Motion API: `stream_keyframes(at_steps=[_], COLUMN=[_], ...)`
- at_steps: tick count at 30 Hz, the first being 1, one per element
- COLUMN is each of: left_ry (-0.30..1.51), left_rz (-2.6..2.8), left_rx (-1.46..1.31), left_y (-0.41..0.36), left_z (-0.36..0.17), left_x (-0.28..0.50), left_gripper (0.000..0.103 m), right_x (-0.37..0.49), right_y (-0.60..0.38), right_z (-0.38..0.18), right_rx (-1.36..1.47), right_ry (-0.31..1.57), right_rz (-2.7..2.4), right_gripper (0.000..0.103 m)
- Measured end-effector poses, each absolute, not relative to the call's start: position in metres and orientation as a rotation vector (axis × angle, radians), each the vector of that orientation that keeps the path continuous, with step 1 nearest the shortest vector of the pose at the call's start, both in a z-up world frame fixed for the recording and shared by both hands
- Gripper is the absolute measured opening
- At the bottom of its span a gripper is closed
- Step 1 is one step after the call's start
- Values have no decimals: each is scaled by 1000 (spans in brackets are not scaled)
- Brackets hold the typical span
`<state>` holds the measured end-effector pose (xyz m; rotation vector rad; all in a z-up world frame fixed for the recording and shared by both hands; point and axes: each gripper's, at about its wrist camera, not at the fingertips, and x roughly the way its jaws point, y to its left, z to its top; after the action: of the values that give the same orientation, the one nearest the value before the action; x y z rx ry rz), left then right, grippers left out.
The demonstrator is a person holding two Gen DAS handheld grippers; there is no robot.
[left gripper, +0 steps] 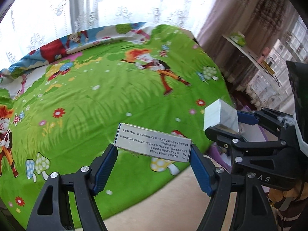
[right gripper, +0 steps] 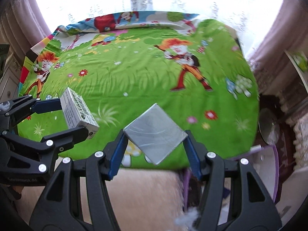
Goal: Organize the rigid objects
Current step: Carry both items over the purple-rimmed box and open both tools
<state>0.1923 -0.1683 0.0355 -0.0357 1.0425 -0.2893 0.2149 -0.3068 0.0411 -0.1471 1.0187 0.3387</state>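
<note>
the long box (left gripper: 153, 143) with tiny blurry print is pinched in the left claw (left gripper: 154, 154). the plain silver box (right gripper: 155, 133) sits cornerwise, squeezed in the right claw (right gripper: 155, 148). both hang over the green cartoon bed (left gripper: 96, 96).

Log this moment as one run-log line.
left hand-held gripper: shut on printed box | right hand-held gripper: shut on plain silver box | both held above green cartoon bedspread
</note>
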Motion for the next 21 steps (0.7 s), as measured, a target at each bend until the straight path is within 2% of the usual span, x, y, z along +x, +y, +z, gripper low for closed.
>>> stream_keyframes(at_steps=[21], left_ry=[1107], left_rz=[-514], left_rx=[214], left_y=[-326], left_z=[23], left_x=[150], left_gripper=[76], right_x=[145], right_y=[-455], right_z=[37], right_rx=[10], right_ry=[1004], right_rz=[73], right_gripper=[63])
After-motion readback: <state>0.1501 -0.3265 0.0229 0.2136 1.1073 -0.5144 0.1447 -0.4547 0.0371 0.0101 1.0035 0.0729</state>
